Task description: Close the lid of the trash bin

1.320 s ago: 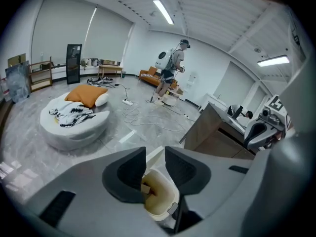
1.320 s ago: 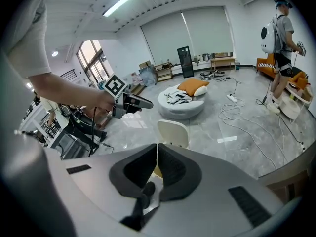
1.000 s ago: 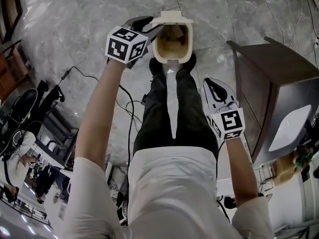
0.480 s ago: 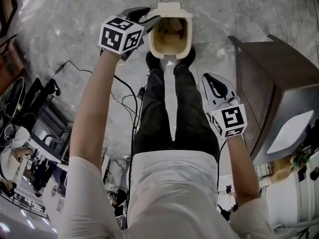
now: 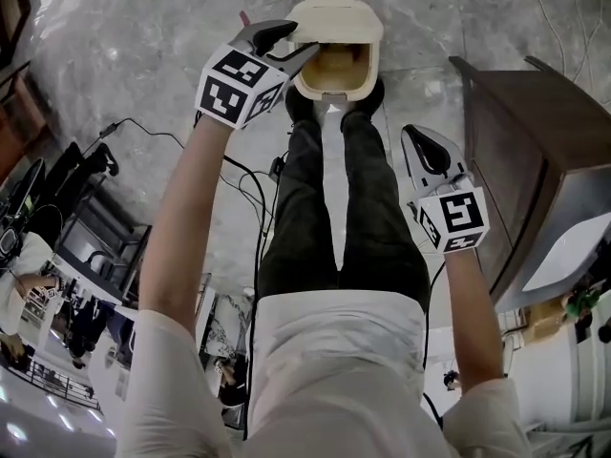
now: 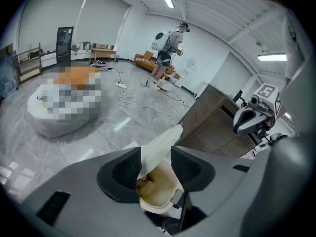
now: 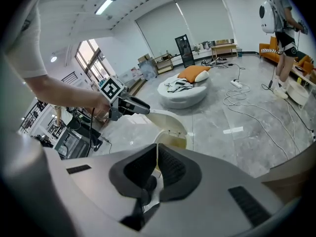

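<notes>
A cream trash bin [image 5: 336, 72] stands on the marble floor in front of the person's shoes. Its lid [image 5: 336, 15] tilts forward over the opening, and part of the inside still shows. My left gripper [image 5: 294, 44] is at the lid's left edge. In the left gripper view the lid [image 6: 159, 144] runs between the two pads of the left gripper [image 6: 155, 162], whose jaws are opening slightly while the pads still touch it. My right gripper [image 5: 420, 146] hangs beside the person's right leg, away from the bin, shut with nothing in it. It appears in its own view as the right gripper [image 7: 157, 154].
A dark brown cabinet [image 5: 525, 141] stands close on the right of the bin. Black cables [image 5: 239, 175] trail over the floor on the left. The person's legs [image 5: 334, 189] reach up to the bin's base. A white beanbag [image 7: 185, 90] lies farther off.
The lid has swung from upright down over the opening, with my left gripper following it at its left edge. My right gripper sank a little beside the leg.
</notes>
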`<action>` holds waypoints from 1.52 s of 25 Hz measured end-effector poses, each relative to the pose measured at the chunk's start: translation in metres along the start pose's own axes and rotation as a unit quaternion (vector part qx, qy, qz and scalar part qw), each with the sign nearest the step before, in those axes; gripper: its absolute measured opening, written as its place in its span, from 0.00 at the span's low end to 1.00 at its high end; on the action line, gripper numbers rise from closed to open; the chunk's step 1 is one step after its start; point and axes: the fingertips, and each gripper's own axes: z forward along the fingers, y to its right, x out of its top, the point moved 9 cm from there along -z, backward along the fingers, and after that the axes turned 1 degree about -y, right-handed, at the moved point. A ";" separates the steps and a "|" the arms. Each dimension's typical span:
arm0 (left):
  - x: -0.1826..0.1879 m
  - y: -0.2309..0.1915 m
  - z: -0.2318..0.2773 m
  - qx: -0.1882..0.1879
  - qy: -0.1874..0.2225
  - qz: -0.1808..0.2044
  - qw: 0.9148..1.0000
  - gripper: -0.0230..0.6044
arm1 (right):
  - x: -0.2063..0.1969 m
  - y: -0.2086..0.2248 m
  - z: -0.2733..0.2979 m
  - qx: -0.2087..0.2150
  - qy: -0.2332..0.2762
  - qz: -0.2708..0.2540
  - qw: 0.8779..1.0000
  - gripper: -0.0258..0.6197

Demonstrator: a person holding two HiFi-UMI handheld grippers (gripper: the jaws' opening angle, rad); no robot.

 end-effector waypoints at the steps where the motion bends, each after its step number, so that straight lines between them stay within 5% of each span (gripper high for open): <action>1: -0.004 0.003 0.000 -0.002 -0.001 0.006 1.000 0.35 | -0.001 -0.001 0.003 0.000 0.000 0.002 1.000 0.09; 17: -0.053 0.044 0.004 -0.028 0.007 0.033 0.999 0.35 | -0.038 -0.027 0.044 0.017 -0.012 0.026 0.999 0.09; 38: -0.135 0.065 0.056 -0.077 -0.101 0.074 0.989 0.35 | -0.070 -0.025 0.082 0.018 -0.027 0.044 0.999 0.09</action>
